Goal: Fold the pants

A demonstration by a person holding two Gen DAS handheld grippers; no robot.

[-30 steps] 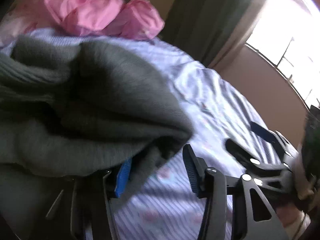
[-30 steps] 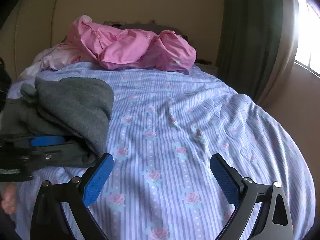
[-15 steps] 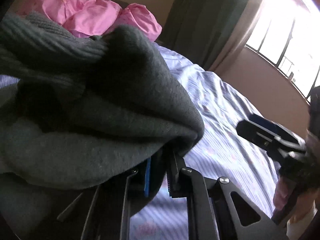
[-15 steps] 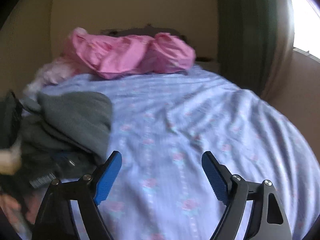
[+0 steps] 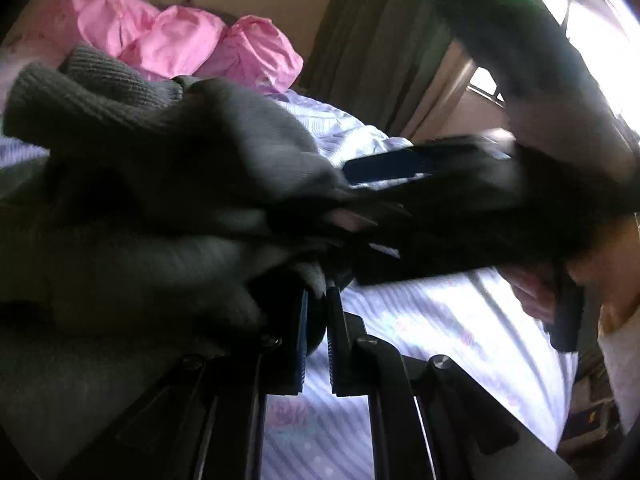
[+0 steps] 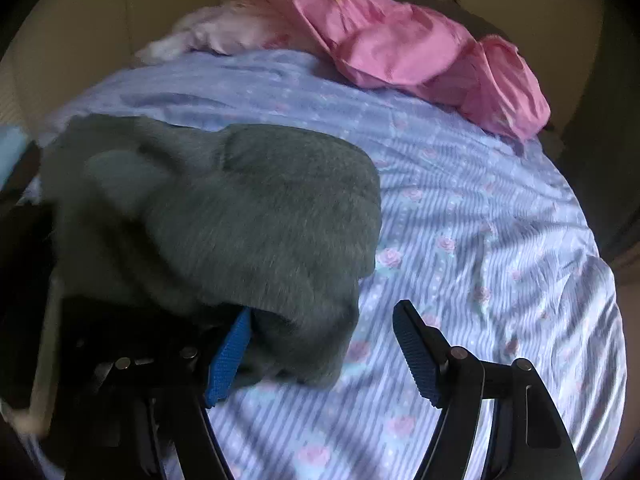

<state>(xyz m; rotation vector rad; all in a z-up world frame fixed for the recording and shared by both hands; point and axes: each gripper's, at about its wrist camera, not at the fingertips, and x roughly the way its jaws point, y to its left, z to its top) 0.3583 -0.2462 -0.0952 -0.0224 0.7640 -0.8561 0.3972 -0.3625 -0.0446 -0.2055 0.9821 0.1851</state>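
Grey knit pants lie bunched on the left side of the bed. In the left wrist view they fill the left half as a heap. My left gripper is shut on a fold at the heap's lower edge, the cloth pinched between its pads. My right gripper straddles the near corner of the pants. Its jaws are closing; the left pad lies against the cloth and the right pad stands apart over the sheet. In the left wrist view the right gripper shows as a dark blur beside the heap.
A lilac striped sheet with roses covers the bed. Crumpled pink bedding lies at the headboard end. A dark curtain and a bright window stand to the right. A hand holds the right gripper.
My left gripper has shut on the pants' edge. My right gripper has swung left from over bare sheet to the pants' corner, its jaws narrowing.
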